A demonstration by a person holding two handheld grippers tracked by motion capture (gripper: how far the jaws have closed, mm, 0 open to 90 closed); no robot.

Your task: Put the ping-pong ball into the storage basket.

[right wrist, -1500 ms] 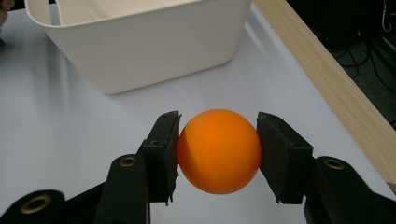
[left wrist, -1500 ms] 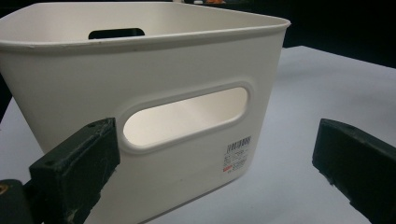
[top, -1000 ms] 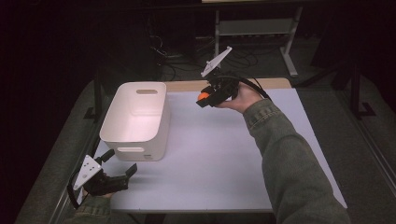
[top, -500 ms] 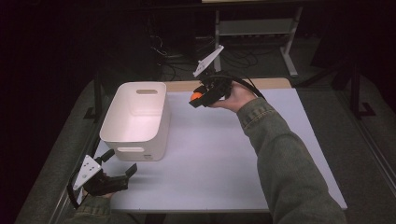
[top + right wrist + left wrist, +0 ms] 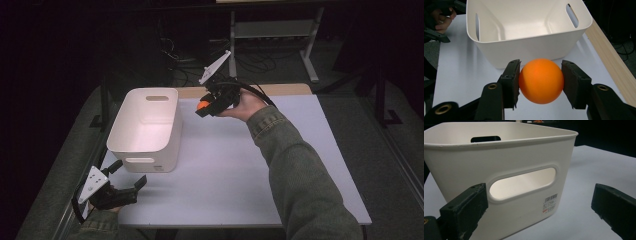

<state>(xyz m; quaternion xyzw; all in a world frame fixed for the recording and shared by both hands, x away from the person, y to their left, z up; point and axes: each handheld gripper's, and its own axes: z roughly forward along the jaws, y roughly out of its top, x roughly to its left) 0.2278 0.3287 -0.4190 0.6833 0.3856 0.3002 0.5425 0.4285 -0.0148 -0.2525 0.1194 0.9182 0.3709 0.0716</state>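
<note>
table (image 5: 240, 165): pale grey-white top with a strip of light wood along its far edge; dark floor around it.
bin (image 5: 145, 127): white plastic tub with rounded corners, standing upright on the left part of the table, open side up, a slot handle cut into each short end; the inside looks bare in the right gripper view (image 5: 524, 25).
label (image 5: 549, 203): small printed sticker low on the bin's near end wall, right of the handle slot; the print is too small to read.
right gripper (image 5: 204, 106): held up by the person's right hand (image 5: 245, 106) over the far middle of the table, just right of the bin's far corner, pointing toward the bin; grey three-cornered plate tilted up behind it.
right gripper's jaws: pressed on either side of the orange ball (image 5: 541, 80).
orange ball: clamped between those two black pads, off the table, just short of the bin's long wall and outside it; it shows as a small orange spot in the high view (image 5: 201, 105).
left gripper (image 5: 127, 175): low at the near left corner of the table, just in front of the bin's near end.
left gripper's jaws: spread wide, nothing between them; the bin's end wall sits beyond them in the left gripper view.
sleeve (image 5: 295, 170): olive green, reaching across the table's right half.
</note>
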